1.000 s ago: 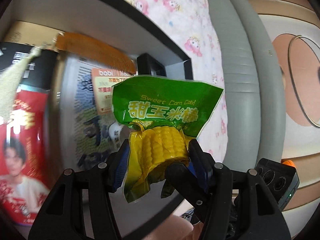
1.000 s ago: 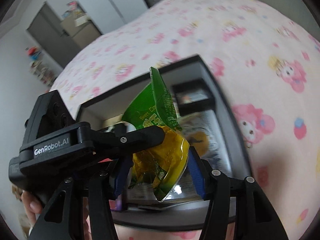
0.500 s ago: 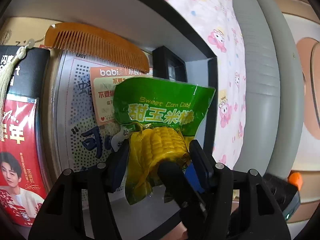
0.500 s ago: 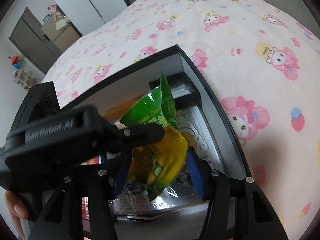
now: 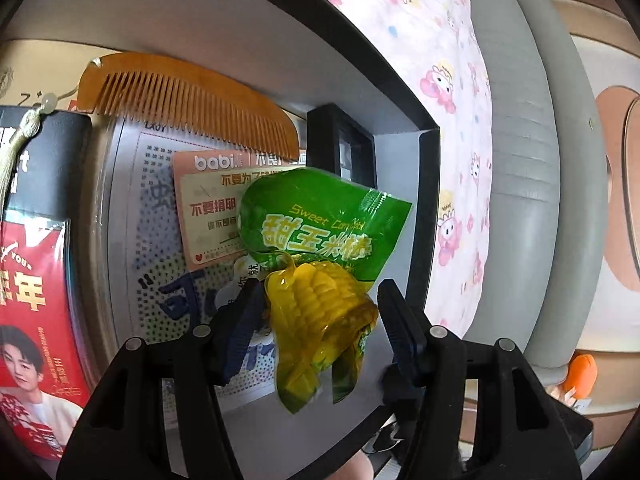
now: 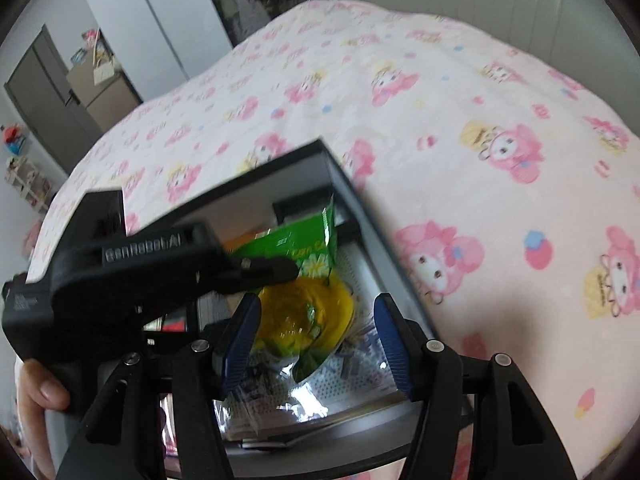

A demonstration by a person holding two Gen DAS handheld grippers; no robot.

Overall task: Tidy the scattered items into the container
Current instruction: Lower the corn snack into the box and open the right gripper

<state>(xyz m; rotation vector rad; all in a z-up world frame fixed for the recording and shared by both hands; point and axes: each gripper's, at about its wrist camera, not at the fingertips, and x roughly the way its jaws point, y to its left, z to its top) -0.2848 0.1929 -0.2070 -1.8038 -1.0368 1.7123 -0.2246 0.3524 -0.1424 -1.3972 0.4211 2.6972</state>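
A green and yellow sweet corn packet (image 5: 316, 276) lies inside the black-rimmed container (image 5: 424, 216), resting on a printed sheet. My left gripper (image 5: 320, 324) is open, its blue pads on both sides of the packet with a gap to each. In the right wrist view the same packet (image 6: 308, 300) sits between the open jaws of my right gripper (image 6: 316, 332), also with gaps. The left gripper's black body (image 6: 132, 276) crosses that view from the left, above the packet.
The container also holds a wooden comb (image 5: 184, 108), a pink babi card (image 5: 208, 204), a red printed pack (image 5: 32, 320), a tassel (image 5: 24, 136) and a small black frame (image 5: 340, 140). It rests on a pink cartoon-print bedsheet (image 6: 460, 140). A grey padded headboard (image 5: 524, 160) stands beside it.
Both grippers have opened and let go of the corn packet. The packet has dropped lower into the container and now lies tilted on the sheet.
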